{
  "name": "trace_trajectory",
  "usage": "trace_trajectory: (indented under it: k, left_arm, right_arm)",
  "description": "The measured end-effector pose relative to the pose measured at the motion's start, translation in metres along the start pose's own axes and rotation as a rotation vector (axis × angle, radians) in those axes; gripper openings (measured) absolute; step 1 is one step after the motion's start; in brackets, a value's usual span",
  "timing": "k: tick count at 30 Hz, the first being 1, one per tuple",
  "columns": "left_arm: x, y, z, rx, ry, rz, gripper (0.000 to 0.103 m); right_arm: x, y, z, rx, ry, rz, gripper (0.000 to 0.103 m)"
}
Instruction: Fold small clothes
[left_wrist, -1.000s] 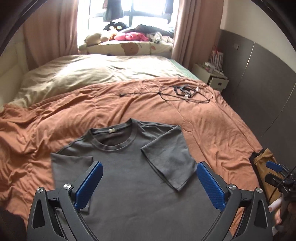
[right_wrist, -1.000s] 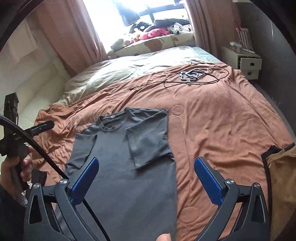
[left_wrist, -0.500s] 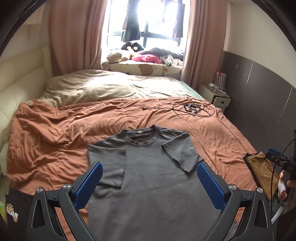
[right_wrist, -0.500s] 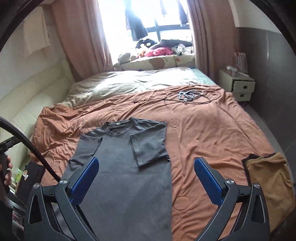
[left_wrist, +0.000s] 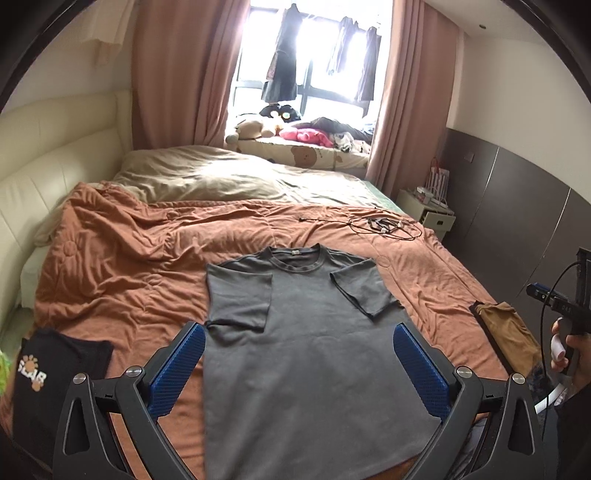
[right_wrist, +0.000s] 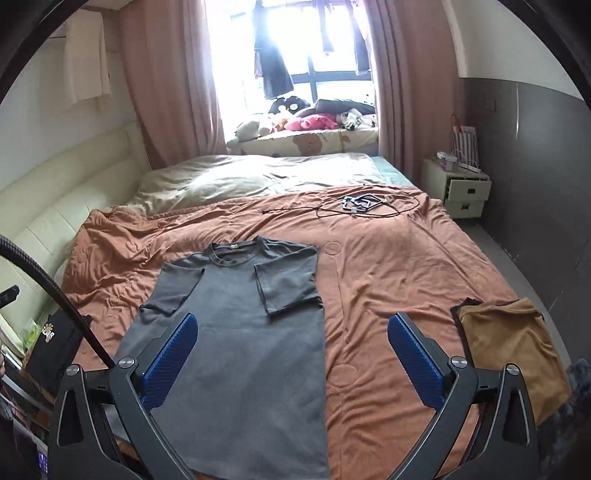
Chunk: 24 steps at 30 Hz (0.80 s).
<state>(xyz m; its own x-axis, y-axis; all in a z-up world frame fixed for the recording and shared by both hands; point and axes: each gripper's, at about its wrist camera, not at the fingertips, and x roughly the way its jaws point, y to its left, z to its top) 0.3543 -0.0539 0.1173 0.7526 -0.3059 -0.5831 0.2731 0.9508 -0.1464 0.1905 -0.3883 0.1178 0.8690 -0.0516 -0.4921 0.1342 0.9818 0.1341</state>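
A grey T-shirt (left_wrist: 306, 354) lies flat on the orange blanket (left_wrist: 122, 280), collar away from me, both short sleeves folded inward onto the chest. It also shows in the right wrist view (right_wrist: 240, 332). My left gripper (left_wrist: 295, 369) is open and empty, raised above the shirt's lower half. My right gripper (right_wrist: 291, 354) is open and empty, raised above the shirt's right edge. The hand with the right gripper (left_wrist: 561, 314) shows at the right edge of the left wrist view.
A folded tan garment (right_wrist: 513, 350) lies at the bed's right edge. A black printed garment (left_wrist: 55, 376) lies at the left. Black cables (right_wrist: 362, 203) lie further up the blanket. A white nightstand (right_wrist: 461, 192) stands right of the bed.
Both grippers have pulled back and risen from the shirt, so more of the bed and room shows. The shirt has not moved. Both stay open.
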Motion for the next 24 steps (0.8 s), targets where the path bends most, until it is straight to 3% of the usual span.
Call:
trace_trajectory:
  k: [9,19,24]
  left_arm:
    - [-0.068,0.014,-0.055,-0.029,-0.037,0.027,0.102]
    - [-0.135,0.023,-0.127,-0.027,-0.107,0.037,0.102]
    - [-0.157,0.041,-0.162,-0.085,-0.120,0.047,0.102]
  right_arm:
    - [-0.068,-0.009,-0.037,0.007,-0.030,0.035,0.103]
    - [-0.113,-0.009,-0.085,-0.011,-0.056,0.046,0.103]
    - [-0.126,-0.013,-0.112,0.005,-0.042,0.049,0.103]
